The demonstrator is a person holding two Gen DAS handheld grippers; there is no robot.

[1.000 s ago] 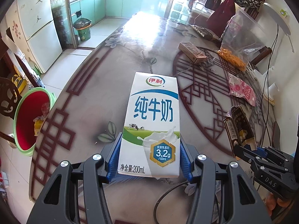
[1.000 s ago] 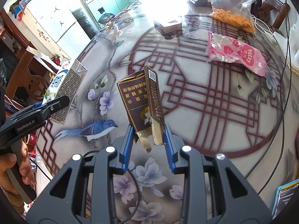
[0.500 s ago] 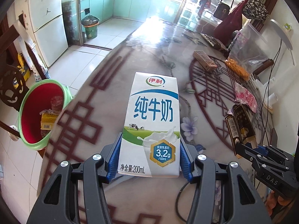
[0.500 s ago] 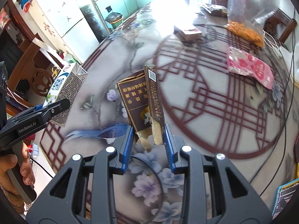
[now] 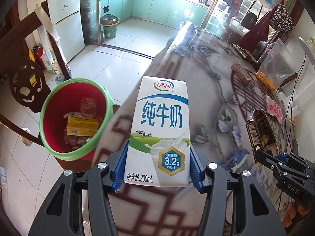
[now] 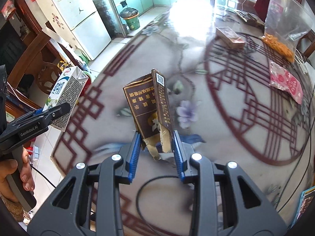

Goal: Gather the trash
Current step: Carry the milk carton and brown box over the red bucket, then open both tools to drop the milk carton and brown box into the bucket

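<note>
A: Where was the white-and-blue cardboard milk carton (image 5: 160, 131) at that point?

B: Clamped low down btwn the blue pads of the left gripper (image 5: 157, 170), jaws closed on its sides; held over the table's near edge, w/ the green-rimmed red plastic bin (image 5: 73, 118) on the floor just beside, lower left in the left view; bin already had a yellow box & a bottle in it.

A: Orientation?

B: Long axis ran straight out along the fingers, top end away from the cam, printed face up; so it pointed fwd & down.

A: Other hand?

B: Right gripper (image 6: 157, 149) was shut on the torn end of a crumpled dark-brown cardboard cigarette pack (image 6: 148, 106); pack stood out along the fingers too, tilted a bit left.

A: How to do the drop well?

B: My view: get the carton fully over the bin mouth, not the rim, before opening; let it go end-first; then bring the pack across same way; pink snack wrapper (image 6: 286, 82) & small brown box (image 6: 229, 37) on the patterned glass-topped table (image 6: 226, 137) looked like later pickups.
</note>
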